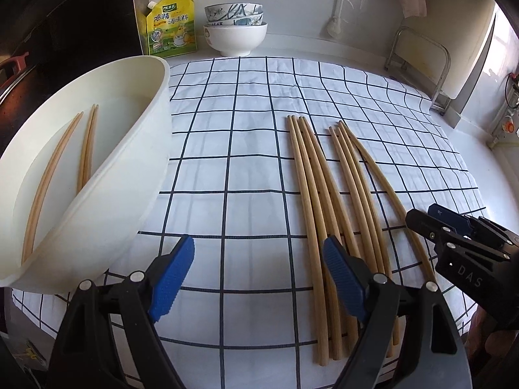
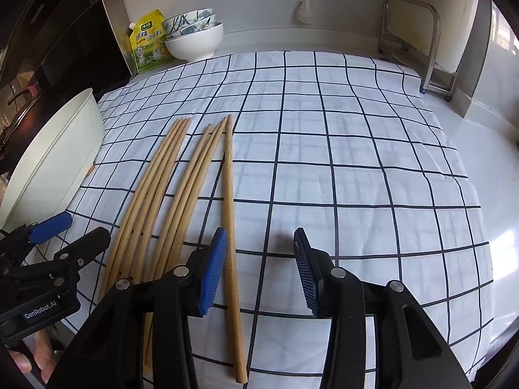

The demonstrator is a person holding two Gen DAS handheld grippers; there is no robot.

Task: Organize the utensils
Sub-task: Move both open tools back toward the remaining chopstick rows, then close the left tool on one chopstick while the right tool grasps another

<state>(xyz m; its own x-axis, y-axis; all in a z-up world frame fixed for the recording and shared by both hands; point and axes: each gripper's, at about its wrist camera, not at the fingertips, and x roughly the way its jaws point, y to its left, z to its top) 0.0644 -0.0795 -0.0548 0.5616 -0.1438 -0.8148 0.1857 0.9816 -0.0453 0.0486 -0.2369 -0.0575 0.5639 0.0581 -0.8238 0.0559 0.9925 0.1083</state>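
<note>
Left wrist: bowls [image 1: 235,29] stacked beside seasoning pouch [image 1: 171,27].

Your left gripper [image 1: 259,259] hides the near ends of several chopsticks [image 1: 311,214] beside the white tub [image 1: 142,168]. The tub's near end runs off the frame. The pouch's [image 1: 170,29] print is unreadable.

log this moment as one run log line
left gripper: open, empty | right gripper: open, over rightmost chopstick | chopsticks on cloth | chopsticks in tub | tub: left
</note>
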